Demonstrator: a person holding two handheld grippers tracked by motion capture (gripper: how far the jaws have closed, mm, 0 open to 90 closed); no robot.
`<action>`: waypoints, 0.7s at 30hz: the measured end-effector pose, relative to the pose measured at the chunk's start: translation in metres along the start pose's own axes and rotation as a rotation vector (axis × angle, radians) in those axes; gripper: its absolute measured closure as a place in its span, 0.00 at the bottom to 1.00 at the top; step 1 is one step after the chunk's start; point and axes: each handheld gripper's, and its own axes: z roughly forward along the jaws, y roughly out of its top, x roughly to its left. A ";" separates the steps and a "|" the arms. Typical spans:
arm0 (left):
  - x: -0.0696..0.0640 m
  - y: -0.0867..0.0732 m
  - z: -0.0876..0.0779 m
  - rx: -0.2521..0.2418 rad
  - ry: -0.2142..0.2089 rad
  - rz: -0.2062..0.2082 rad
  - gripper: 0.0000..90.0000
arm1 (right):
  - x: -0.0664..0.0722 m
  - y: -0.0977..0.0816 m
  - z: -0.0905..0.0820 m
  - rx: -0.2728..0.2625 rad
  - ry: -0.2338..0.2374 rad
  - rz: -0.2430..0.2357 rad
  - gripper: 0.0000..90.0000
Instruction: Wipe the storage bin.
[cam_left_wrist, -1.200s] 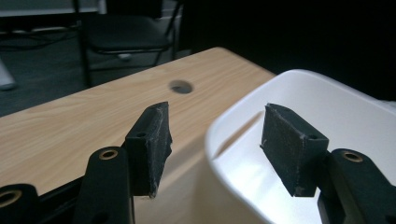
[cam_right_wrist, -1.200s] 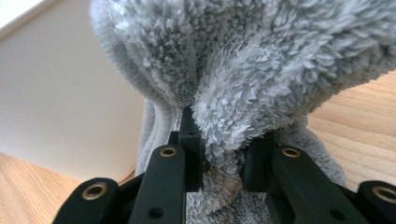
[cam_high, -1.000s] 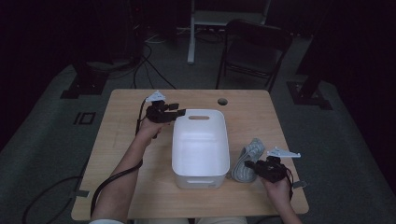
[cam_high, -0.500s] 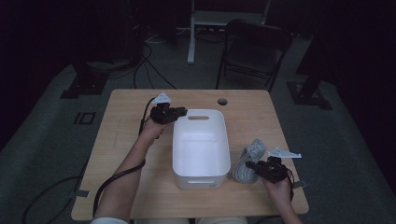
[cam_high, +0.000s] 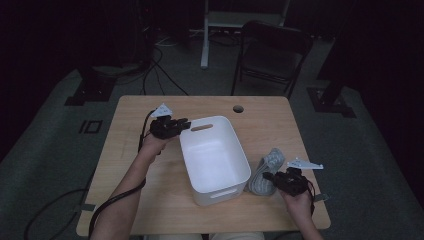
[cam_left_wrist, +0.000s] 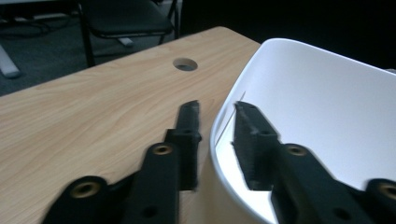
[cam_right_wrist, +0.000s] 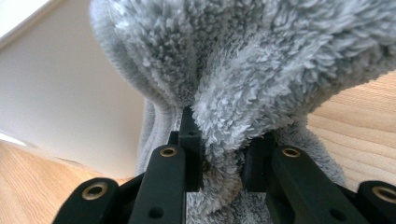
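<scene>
A white plastic bin (cam_high: 222, 192) stands in the middle of the wooden table (cam_high: 130, 130), slightly askew. My left gripper (cam_high: 184, 125) is at its far left corner. In the left gripper view the gripper (cam_left_wrist: 217, 109) straddles the bin's rim (cam_left_wrist: 219, 126), one jaw outside, one inside. The jaws have just been opening and the pads stand off the rim. A grey fluffy towel (cam_high: 267, 167) lies bunched against the bin's right side. My right gripper (cam_high: 268, 176) is shut on a fold of the towel (cam_right_wrist: 261, 60), pinched between its pads (cam_right_wrist: 190, 140).
The table has a round cable hole (cam_high: 238, 108) near its far edge. A dark folding chair (cam_high: 272, 45) stands behind the table, with cables on the floor at the far left. Bare tabletop lies left of the bin and at the far right.
The left gripper has gone to the bin's far left corner and set its jaws over the rim. The bin now sits a little turned. The right gripper and towel have not moved.
</scene>
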 end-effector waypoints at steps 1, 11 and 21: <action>0.000 0.001 0.002 0.008 -0.002 0.002 0.78 | 0.000 0.000 0.000 0.000 0.001 0.002 0.82; -0.005 0.000 0.001 0.030 0.038 0.021 0.88 | -0.003 -0.001 0.001 0.004 0.000 0.007 0.82; -0.009 -0.017 -0.035 0.028 0.118 -0.025 0.94 | -0.004 0.001 -0.004 -0.011 -0.009 0.011 0.82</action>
